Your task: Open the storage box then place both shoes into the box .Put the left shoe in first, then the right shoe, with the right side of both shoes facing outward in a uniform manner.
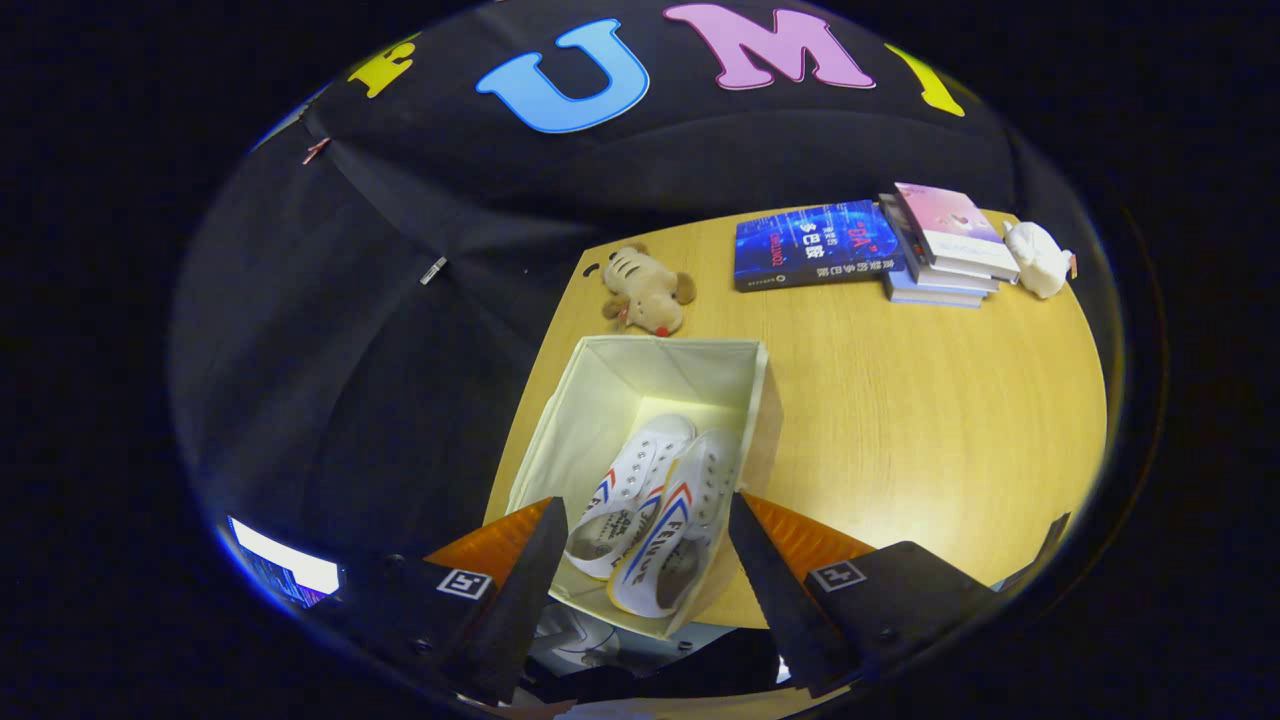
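Gripper view looks down into the open cream fabric storage box [735,375], which stands at the near left part of the light wooden counter [900,420]. Going from left to right: inside the box you see the first white canvas shoe with blue and red stripes [625,490], and touching it on its right the second white canvas shoe of the same kind [680,530], both lying with toes toward the far wall of the box. Your gripper [640,550] hangs above them with the fingers spread wide and holding nothing; the shoes show between the fingers. I judge the placing step is finished or nearly so. Your next move, I think, is only to check that both shoes face the same way, then to lift away without catching the box rim. Beyond the box lie a brown plush toy [645,290], a blue book [815,245] and a stack of books [945,250].
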A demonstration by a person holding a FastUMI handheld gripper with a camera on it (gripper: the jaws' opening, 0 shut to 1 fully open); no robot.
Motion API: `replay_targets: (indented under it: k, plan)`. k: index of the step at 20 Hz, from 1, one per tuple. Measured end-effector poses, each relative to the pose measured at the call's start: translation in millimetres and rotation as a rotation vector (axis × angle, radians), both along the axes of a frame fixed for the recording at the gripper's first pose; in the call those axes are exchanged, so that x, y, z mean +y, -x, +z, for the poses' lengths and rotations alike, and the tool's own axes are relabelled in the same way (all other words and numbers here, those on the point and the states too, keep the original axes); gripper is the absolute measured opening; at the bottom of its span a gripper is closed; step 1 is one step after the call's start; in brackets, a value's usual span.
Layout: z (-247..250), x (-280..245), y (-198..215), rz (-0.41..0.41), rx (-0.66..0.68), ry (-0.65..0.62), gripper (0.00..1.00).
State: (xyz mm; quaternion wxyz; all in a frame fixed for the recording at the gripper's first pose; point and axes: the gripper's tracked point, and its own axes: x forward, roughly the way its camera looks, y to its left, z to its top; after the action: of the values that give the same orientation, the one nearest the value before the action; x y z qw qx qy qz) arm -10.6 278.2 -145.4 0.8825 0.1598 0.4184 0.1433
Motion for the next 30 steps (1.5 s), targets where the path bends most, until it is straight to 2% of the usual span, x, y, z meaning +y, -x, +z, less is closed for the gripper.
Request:
replay_targets:
  k: [12,18,25,30]
  plan:
    - [90,-168,-23,-0.077,-0.359,0.15,0.99]
    - [138,-255,-21,-0.125,-0.542,0.204,0.98]
    - [188,-337,-13,-0.122,-0.795,0.296,0.98]
    - [181,-353,-14,-0.094,-0.785,0.232,0.98]
